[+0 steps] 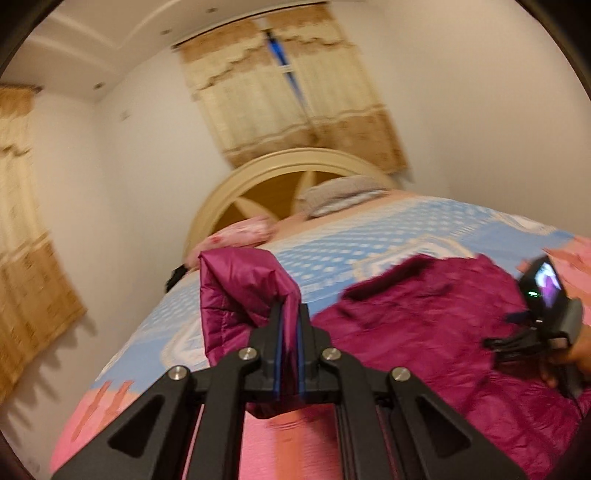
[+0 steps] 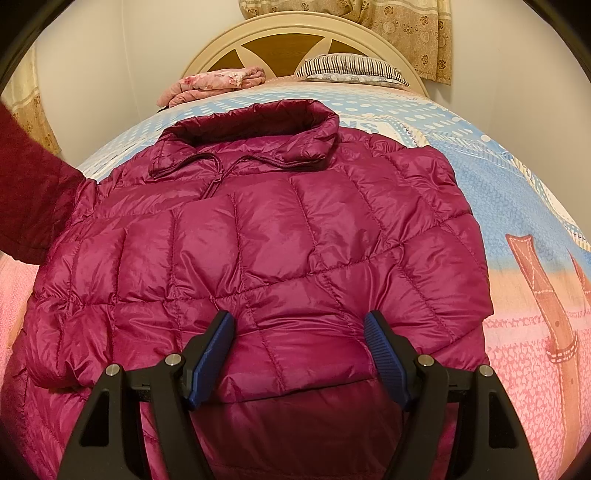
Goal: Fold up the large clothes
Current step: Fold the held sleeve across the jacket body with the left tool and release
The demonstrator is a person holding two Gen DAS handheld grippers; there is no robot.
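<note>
My left gripper (image 1: 289, 314) fingers pinch a sleeve (image 1: 240, 291) of the magenta puffer jacket (image 2: 258, 240) on the bed (image 2: 517, 206). Right gripper (image 2: 299, 332) fingers spread over its hem. No readable labels.

The magenta quilted puffer jacket (image 2: 258, 240) is lying spread on the bed's patterned blue-and-pink bedspread (image 2: 517, 206), with the striped pillow (image 2: 351, 68) and folded pink floral blanket (image 2: 218, 83) sitting behind it against the arched cream headboard (image 2: 280, 33).

magenta quilted jacket (image 2: 258, 240), blue polka-dotted bedspread (image 2: 498, 177).
</note>
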